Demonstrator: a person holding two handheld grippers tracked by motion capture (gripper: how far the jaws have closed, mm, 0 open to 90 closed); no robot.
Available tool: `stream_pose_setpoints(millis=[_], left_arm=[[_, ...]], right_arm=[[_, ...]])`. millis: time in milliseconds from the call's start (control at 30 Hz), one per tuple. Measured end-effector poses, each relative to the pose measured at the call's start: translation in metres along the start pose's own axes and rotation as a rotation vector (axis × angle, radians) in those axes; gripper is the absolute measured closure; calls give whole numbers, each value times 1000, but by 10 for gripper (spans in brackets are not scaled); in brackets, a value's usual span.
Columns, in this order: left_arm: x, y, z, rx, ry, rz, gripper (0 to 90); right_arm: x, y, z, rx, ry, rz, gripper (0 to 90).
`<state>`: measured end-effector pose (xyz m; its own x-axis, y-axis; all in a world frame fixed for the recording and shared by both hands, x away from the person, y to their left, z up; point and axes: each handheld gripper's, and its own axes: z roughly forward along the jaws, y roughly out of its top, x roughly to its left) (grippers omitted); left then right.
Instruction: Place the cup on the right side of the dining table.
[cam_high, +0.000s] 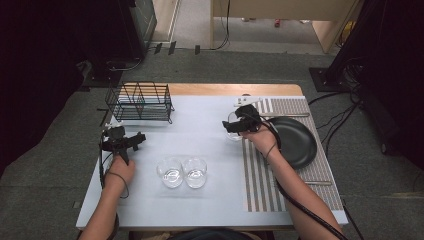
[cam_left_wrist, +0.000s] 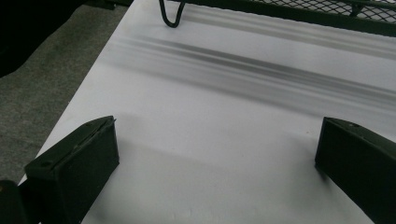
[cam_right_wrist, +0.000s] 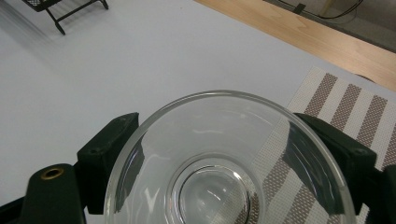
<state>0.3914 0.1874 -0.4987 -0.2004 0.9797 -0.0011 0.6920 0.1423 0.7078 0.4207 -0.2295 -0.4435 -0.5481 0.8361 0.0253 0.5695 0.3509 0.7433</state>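
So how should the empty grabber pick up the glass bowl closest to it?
Grip the near glass bowl by its rim, probably from above and from its left, one jaw inside the wall and one outside. It stands upright with its mouth open, and the second glass bowl sits right against its other side, so that side is blocked. The left gripper is open and nearest.

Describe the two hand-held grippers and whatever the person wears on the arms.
Both are black. The left hand-held gripper has a pistol-style handle and two blocky, flat-faced jaws. The right hand-held gripper has the same chunky jaws, with a brass-coloured eyelet in its body. A black cable trails from it along the forearm. Both forearms are bare, without sleeves, and a thin dark loop circles each wrist.
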Motion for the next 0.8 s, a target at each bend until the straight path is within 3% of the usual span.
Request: stream_pose_setpoints(millis=[800], left_arm=[[0, 0, 0, 0, 1, 1, 0]], right_arm=[[-24, -4, -1, -29, -37, 39, 186]])
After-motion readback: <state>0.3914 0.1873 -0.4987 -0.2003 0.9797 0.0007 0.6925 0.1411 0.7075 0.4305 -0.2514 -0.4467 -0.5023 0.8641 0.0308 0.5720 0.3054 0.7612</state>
